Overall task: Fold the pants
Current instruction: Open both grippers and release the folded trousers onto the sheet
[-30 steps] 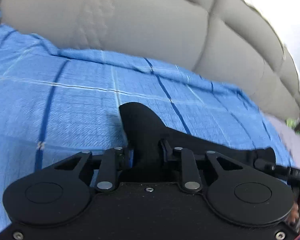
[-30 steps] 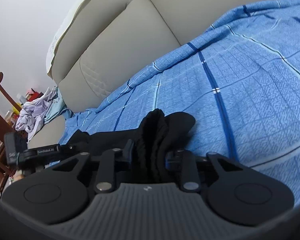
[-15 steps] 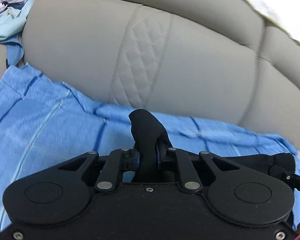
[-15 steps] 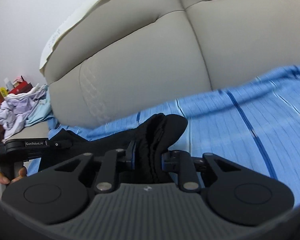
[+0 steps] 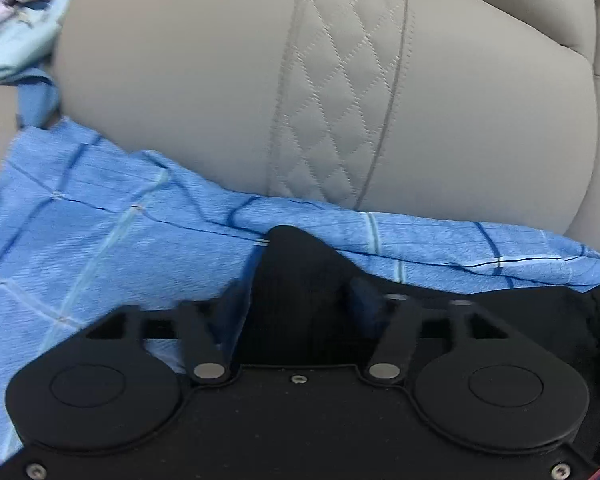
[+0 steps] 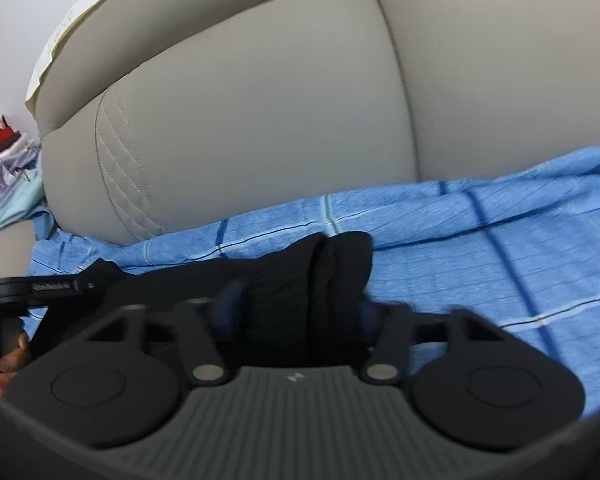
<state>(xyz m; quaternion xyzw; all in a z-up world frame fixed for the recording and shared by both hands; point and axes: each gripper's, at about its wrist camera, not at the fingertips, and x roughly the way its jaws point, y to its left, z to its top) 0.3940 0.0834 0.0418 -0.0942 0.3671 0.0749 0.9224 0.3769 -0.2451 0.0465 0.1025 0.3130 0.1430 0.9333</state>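
Note:
The black pants (image 5: pixel 300 264) lie on the blue checked sheet (image 5: pixel 80 240), close to the sofa's backrest. My left gripper (image 5: pixel 300 300) has its jaws opening. A peak of the black fabric stands loose between the spread fingers. In the right wrist view a thick bunch of the pants (image 6: pixel 336 268) sits between the fingers of my right gripper (image 6: pixel 304 308), whose jaws are also opening, and the pads stand off the cloth. The pants stretch left toward the other gripper, held by a hand (image 6: pixel 8 360).
A grey padded sofa backrest (image 5: pixel 340 80) rises right behind the sheet's far edge. A heap of pale clothes (image 6: pixel 4 184) lies at the far left with a red item (image 6: pixel 0 144) behind it. The blue sheet (image 6: pixel 500 260) extends to the right.
Both grippers carried the black fabric toward the sofa backrest. Their jaws, pinched on the cloth before, have now spread wide and the fabric has slumped between them.

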